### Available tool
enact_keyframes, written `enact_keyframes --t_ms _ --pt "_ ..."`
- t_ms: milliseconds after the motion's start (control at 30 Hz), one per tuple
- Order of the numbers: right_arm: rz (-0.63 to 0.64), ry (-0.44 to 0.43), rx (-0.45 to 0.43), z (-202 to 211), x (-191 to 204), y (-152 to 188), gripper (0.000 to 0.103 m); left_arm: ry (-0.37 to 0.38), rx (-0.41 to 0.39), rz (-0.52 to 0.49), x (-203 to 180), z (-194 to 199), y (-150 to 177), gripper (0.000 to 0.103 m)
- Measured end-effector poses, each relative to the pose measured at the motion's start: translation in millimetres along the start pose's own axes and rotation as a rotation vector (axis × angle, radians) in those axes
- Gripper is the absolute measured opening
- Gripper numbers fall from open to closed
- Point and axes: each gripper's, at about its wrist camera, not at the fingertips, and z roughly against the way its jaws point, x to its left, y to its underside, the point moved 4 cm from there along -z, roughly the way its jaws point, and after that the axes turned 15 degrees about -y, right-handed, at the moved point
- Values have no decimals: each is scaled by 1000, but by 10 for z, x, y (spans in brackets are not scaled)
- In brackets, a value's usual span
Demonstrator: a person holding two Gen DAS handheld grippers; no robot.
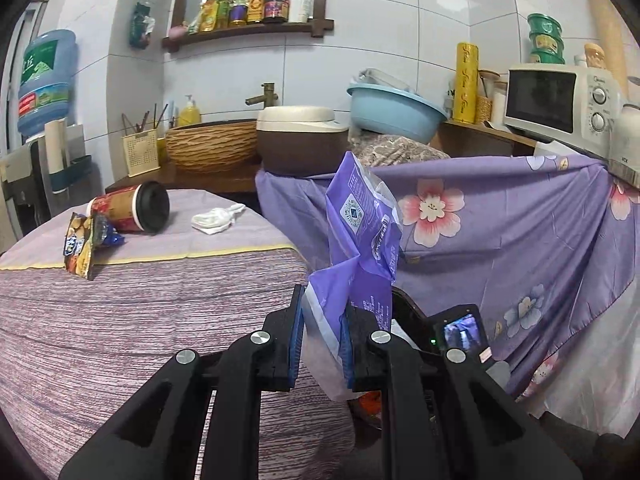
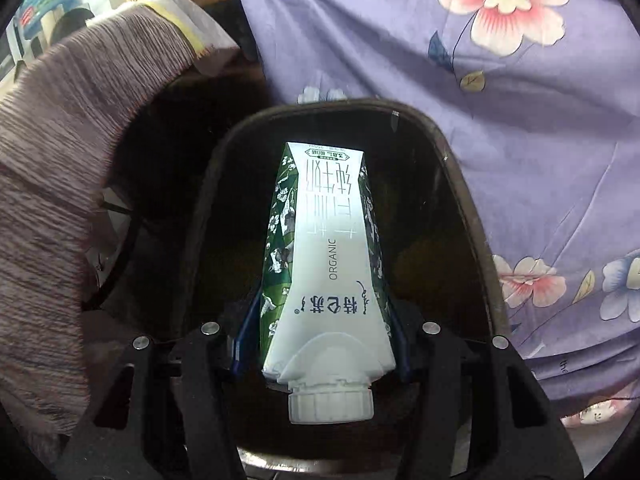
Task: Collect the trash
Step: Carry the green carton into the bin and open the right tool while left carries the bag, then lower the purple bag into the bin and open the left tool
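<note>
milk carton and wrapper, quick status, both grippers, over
Right gripper shut on milk carton, over the dark bin. Left gripper shut on purple wrapper. Cup, snack bag, tissue left on table.

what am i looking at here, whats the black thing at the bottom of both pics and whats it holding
Each picture comes from a camera mounted on hand-held tongs; a person carries one in each hand. The black arms at the bottom are the tongs themselves.

The left view shows the left tongs shut on a crumpled purple wrapper. Beyond lies a table with a striped cloth, bearing a tipped paper cup, a snack bag and a crumpled white tissue.

The right view looks downward: the right tongs grip a milk carton over a dark bin, apparently to drop it in.
</note>
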Motion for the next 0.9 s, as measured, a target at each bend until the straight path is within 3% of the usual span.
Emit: enact_keyframes --t_ms 167,267,467,900 --pt "2 4 11 -91 -20 17 55 18 14 -22 -111 -44 38 16" --pt "4 13 6 -78 -16 23 67 26 22 -29 -148 -69 49 16" --pt "-3 12 -22 70 -21 56 67 55 52 -48 -300 -190 81 16" --pt "-63 80 -131 884 -326 328 69 94 224 -144 -1020 -873 429 16"
